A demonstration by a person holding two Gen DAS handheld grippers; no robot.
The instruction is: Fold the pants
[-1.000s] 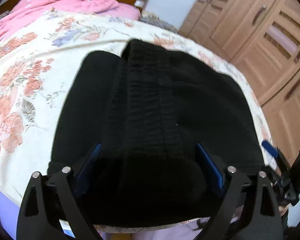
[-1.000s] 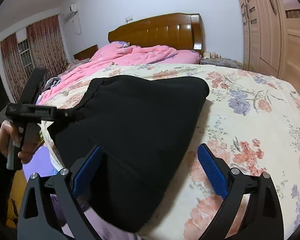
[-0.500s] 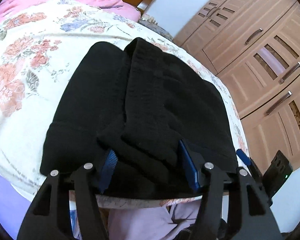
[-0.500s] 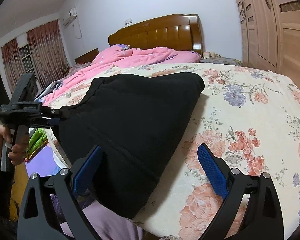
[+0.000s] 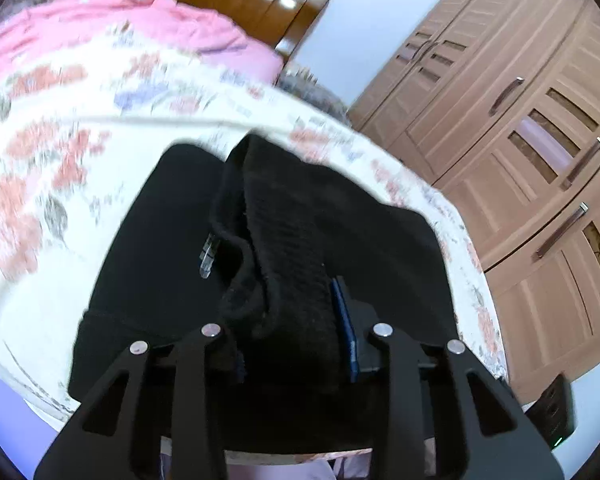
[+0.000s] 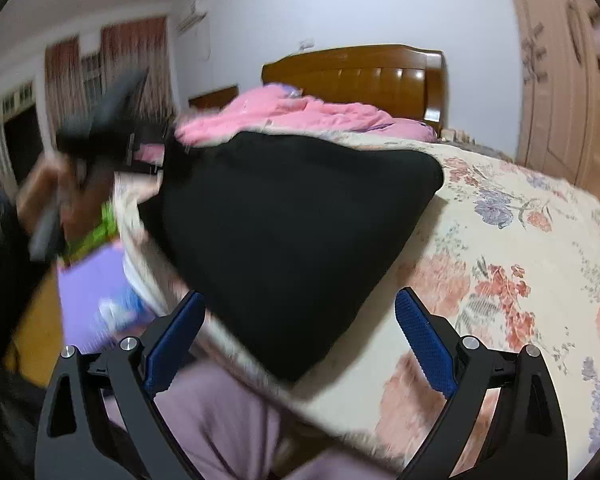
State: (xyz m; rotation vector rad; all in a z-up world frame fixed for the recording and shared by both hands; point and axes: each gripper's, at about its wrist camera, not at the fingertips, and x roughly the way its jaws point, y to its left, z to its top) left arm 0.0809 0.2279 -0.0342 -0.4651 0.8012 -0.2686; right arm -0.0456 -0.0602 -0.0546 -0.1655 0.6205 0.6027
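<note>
Bedroom, floral bedspread (image 6: 512, 240) as the work surface, wooden headboard (image 6: 356, 80) and pink duvet (image 6: 300, 114) behind, wardrobe doors (image 5: 520, 128) off to the right in the left wrist view.

Black pants (image 5: 300, 240) lie bunched near the bed's edge, already doubled over, thick ribbed band running up the middle straight ahead of the left gripper (image 5: 296, 320). Change over the last second: left jaws were wide with the fabric loose between them, have just been closing, and now pinch a thick roll of the band; the blue pad on the right finger presses flat into it, the other pad is buried in cloth. Fabric ahead of the jaws now humps up and creases, where it lay flat a second ago, so the near end looks picked up. A small clear tag or pull (image 5: 208, 256) shows just left of the roll.

Right gripper (image 6: 296, 328) jaws stand wide apart, nothing between the pads; near corner of the pants (image 6: 300, 240) sits just ahead, between the fingers but untouched. It has slid sideways; that view is motion-blurred. Left gripper (image 6: 112, 140) and the person's hand (image 6: 44, 196) show blurred at far left.

Judgement: one side is grasped, the other not yet. The next fold probably needs the right jaws on that near corner first, otherwise the pants drag unevenly.
</note>
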